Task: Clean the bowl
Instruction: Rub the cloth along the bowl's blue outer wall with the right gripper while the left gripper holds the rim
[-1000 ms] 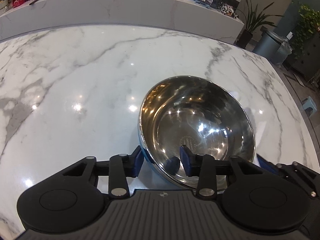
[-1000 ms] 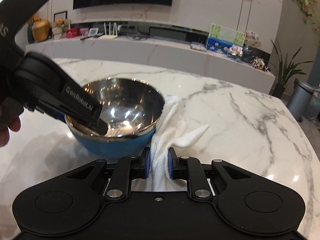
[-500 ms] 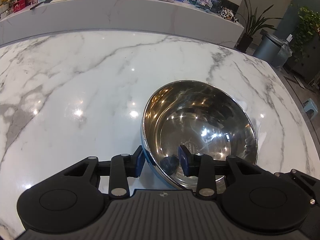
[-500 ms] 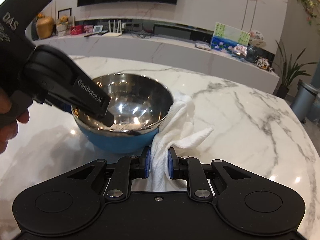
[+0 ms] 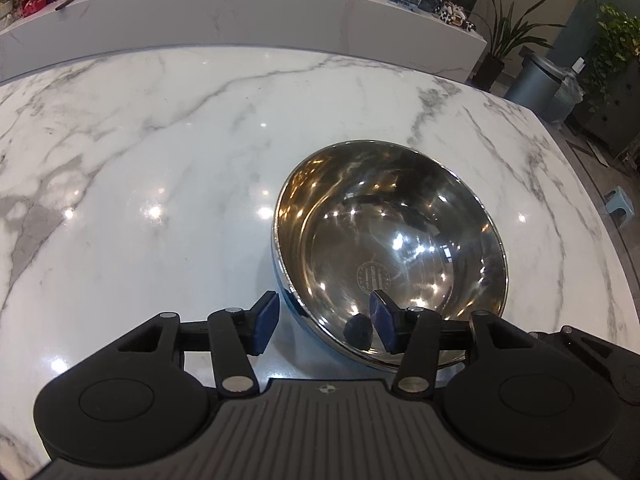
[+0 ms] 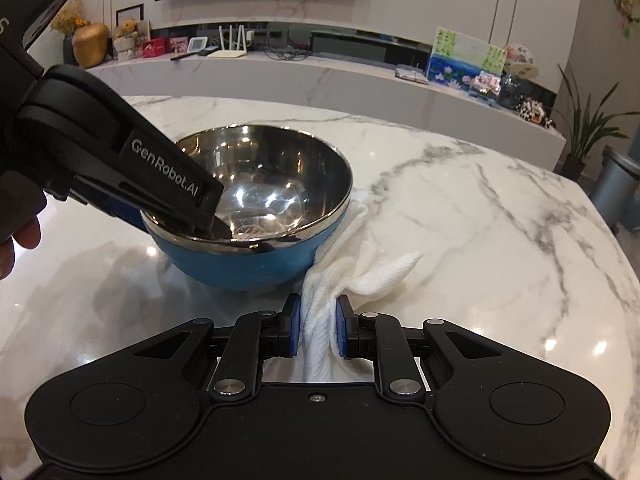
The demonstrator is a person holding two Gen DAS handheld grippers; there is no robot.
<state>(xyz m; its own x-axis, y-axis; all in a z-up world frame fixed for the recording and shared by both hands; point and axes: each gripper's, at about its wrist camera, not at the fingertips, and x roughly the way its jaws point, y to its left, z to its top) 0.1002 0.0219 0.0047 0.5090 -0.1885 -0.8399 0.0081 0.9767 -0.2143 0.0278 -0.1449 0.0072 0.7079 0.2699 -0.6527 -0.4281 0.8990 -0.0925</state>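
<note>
Left wrist view: left gripper (image 5: 324,322), jaws spread wide astride the near rim of the steel bowl (image 5: 390,252), which sits toward the right edge of the marble table (image 5: 160,160).

Right wrist view: right gripper (image 6: 317,330) clamped on white cloth (image 6: 352,264), which touches the bowl's blue side (image 6: 248,264).

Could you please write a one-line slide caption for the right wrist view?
Right claw grips a white cloth beside the blue steel bowl while the left claw straddles its rim.

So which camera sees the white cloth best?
The right wrist view: the white cloth is pinched in the right gripper, bunched beside the bowl. The left wrist view shows no cloth, only the bowl's inside.
</note>
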